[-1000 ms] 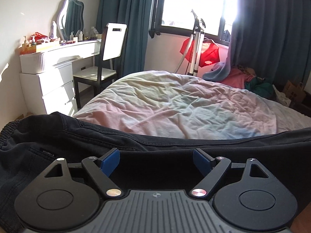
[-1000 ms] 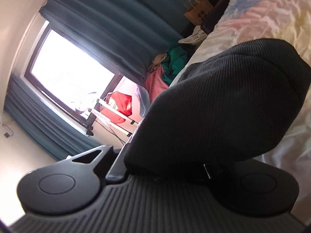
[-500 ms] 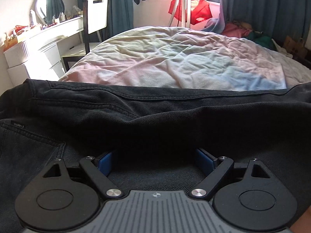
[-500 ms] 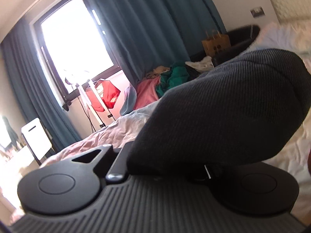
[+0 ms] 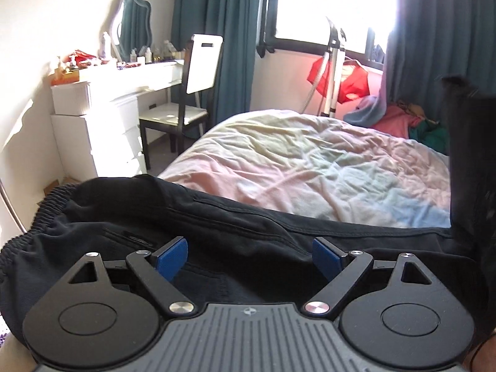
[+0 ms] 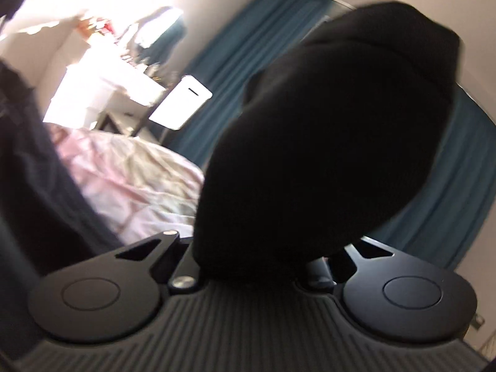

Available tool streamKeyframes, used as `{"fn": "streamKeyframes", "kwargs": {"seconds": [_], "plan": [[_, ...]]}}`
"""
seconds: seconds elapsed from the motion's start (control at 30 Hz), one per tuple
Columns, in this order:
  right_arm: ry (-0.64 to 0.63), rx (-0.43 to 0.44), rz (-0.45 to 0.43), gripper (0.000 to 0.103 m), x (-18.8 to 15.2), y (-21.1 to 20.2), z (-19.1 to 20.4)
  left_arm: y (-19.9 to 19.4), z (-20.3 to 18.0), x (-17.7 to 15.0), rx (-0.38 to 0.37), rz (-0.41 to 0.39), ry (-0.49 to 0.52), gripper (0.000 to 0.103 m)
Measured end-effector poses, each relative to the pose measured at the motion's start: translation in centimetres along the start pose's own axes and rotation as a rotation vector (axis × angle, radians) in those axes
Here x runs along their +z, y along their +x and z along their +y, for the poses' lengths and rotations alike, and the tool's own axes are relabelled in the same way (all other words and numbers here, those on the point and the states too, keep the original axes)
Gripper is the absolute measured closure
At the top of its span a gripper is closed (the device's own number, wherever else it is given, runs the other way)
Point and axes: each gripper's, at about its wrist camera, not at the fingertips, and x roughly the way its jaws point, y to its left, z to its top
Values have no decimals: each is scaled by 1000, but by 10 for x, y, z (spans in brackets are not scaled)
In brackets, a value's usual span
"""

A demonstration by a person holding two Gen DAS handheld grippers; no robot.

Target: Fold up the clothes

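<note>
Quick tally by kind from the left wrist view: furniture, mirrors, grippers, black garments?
Furniture: 3 (bed, chair, white dresser)
Mirrors: 1 (mirror)
Grippers: 1 (left gripper, jaws apart)
Black garments: 1 (black pants)
Total: 6

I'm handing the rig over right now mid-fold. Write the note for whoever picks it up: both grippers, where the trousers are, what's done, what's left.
Left gripper: jaws wide, gripping nothing, over the waistband end of the black trousers, which lie across the near edge of the bed.
Right gripper: shut on a bunched ribbed black cuff, raised off the bed.
Done: one end picked up.
Left: probably carry the cuff over toward the elastic waistband, lay it down, flatten; no finished fold shows yet.
</note>
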Motion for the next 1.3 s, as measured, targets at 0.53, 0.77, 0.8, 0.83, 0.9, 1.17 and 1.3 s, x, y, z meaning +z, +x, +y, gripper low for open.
{"fn": "streamKeyframes", "kwargs": {"seconds": [0.53, 0.77, 0.8, 0.83, 0.9, 1.17, 1.3], "plan": [[-83, 203, 32, 84, -1, -6, 99, -9, 27, -1, -78, -37, -113, 14], [-55, 255, 111, 70, -6, -6, 86, -8, 17, -6, -165, -56, -122, 14], [-33, 284, 133, 63, -4, -8, 77, -9, 15, -6, -176, -63, -119, 13], [-15, 306, 144, 60, -3, -13, 67, -10, 12, -7, -187, -68, -114, 13], [24, 348, 162, 36, -1, -26, 46, -11, 5, -9, -200, -67, -91, 12], [328, 531, 159, 14, -9, -78, -51, -12, -26, -29, -174, 6, 33, 12], [550, 432, 161, 14, -9, -74, -91, -1, -39, -45, -131, 65, 88, 12]]}}
